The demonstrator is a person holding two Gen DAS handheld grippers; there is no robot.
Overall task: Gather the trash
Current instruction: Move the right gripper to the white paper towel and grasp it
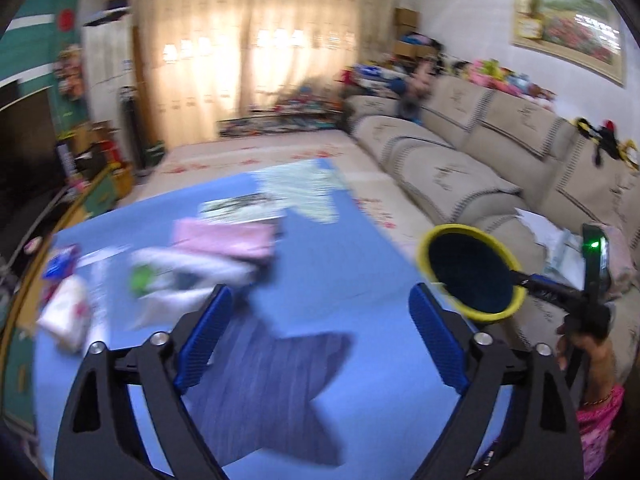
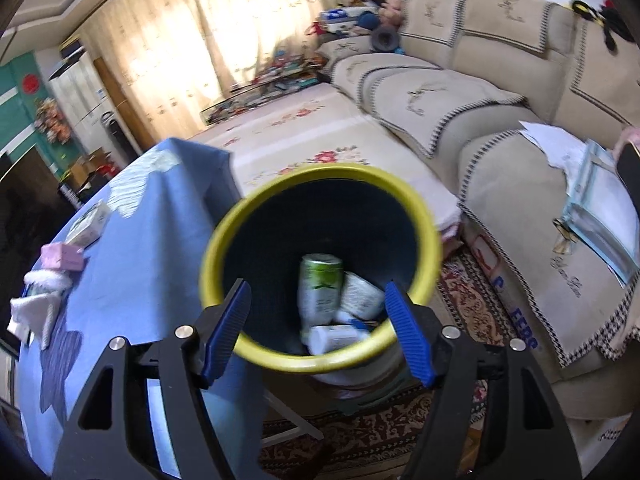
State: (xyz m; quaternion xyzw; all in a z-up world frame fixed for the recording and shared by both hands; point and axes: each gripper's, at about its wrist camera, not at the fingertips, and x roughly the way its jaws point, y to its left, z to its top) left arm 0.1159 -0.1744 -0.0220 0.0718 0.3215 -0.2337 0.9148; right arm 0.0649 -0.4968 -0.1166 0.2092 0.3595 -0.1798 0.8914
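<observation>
Trash on your blue tablecloth (image 1: 352, 400): pink packet (image 1: 224, 238), white tissue pack (image 1: 66, 312), blurred white wrapper with green patch (image 1: 176, 280). Your left gripper (image 1: 320, 338) hangs over the cloth, jaws wide, nothing between them. Your right gripper (image 2: 318, 330) clamps the near rim of the yellow-rimmed bin (image 2: 224, 248), beside the table; inside lie a green can (image 2: 320, 288) and white packets (image 2: 360, 296).

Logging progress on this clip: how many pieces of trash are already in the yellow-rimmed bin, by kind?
Inside the bin, right wrist view:
Green can: 1
White crumpled wrapper or bag: 1
White bottle-like container: 1
Total: 3 visible; anything beneath them is hidden.
</observation>
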